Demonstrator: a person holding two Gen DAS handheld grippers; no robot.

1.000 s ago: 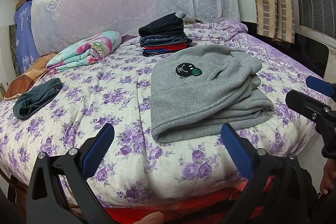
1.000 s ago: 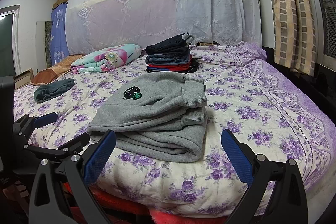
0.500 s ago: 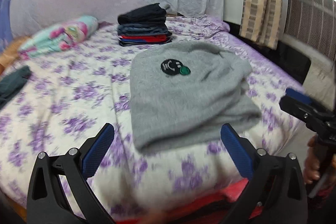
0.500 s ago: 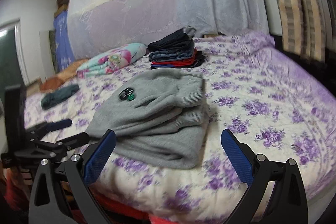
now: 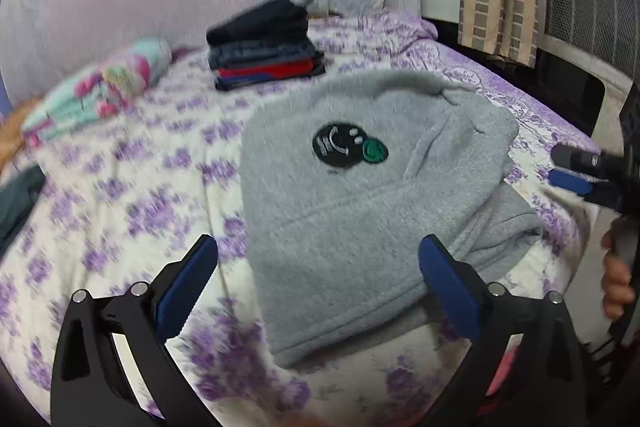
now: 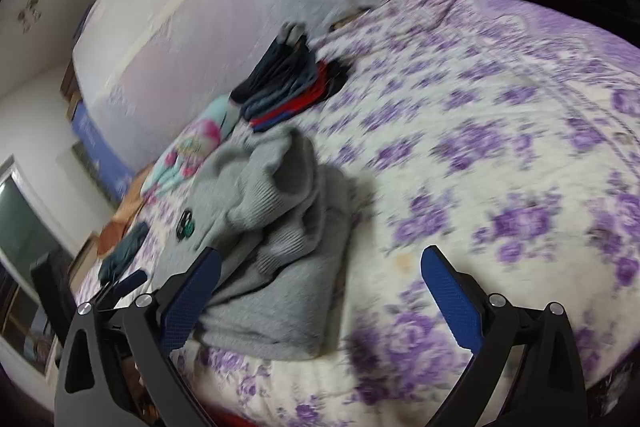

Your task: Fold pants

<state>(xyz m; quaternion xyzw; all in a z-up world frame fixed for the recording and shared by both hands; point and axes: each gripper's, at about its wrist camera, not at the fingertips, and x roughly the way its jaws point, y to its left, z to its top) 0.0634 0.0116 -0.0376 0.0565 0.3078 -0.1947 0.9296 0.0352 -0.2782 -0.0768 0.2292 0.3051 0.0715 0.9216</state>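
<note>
Folded grey fleece pants with a black and green smiley patch lie near the front edge of the bed; they also show in the right wrist view. My left gripper is open and empty, just above their near edge, straddling it. My right gripper is open and empty, tilted, its left finger close to the right side of the folded pants. The right gripper also shows at the right edge of the left wrist view.
A stack of folded dark, blue and red clothes sits at the back of the bed. A rolled floral blanket lies back left, a dark green garment at the left edge. The purple flowered bedsheet extends right.
Both grippers have moved in closer to the grey pants. The right gripper has tilted and swung to the pants' right side. Both stay open.
</note>
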